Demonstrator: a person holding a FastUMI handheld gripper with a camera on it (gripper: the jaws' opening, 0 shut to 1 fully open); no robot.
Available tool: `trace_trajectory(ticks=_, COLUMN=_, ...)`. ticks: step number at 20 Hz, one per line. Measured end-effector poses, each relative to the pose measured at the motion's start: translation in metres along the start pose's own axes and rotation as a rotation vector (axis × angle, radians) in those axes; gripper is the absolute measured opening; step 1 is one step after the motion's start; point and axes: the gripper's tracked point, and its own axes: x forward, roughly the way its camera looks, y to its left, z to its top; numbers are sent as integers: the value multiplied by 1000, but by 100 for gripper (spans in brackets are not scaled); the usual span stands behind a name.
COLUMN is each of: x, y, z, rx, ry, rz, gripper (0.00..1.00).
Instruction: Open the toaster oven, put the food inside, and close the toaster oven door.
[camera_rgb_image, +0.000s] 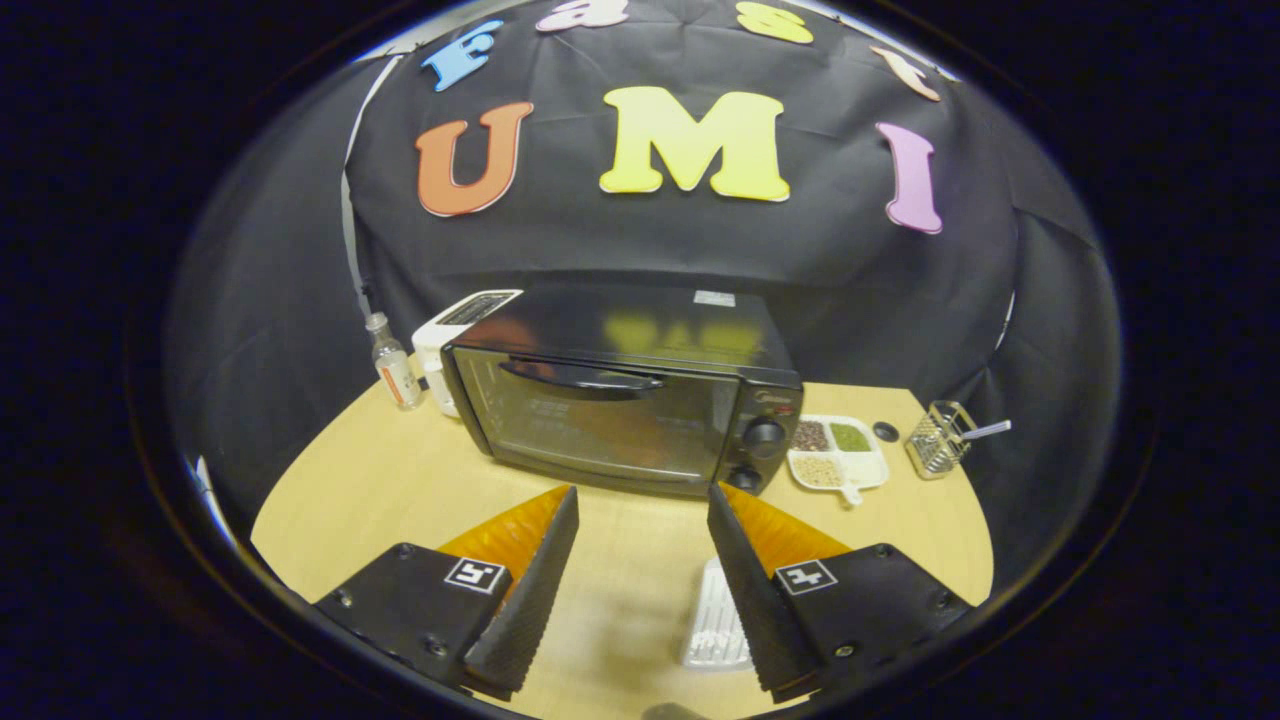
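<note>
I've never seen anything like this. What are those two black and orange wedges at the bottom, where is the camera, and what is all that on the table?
The wedges are the two fingers of a handheld gripper, a tool that a person carries. The camera rides on it and looks forward along the fingers, hence the rounded view. The fingers stand apart and hold nothing.

On the wooden table, beyond the fingers, sits a black toaster oven with its door shut. Left of it are a small bottle and a white appliance. To its right are a white divided dish of grains, a small dark disc and a wire holder. A white ridged tray lies beside the right finger, partly hidden by it.
</note>
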Motion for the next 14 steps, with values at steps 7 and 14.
trace_trajectory(ticks=7, x=-89, y=-69, z=47, rx=38, ry=-161, rz=-65, gripper=84)
trace_trajectory(ticks=14, x=-194, y=-140, z=90, rx=58, ry=-383, rz=-72, gripper=100)
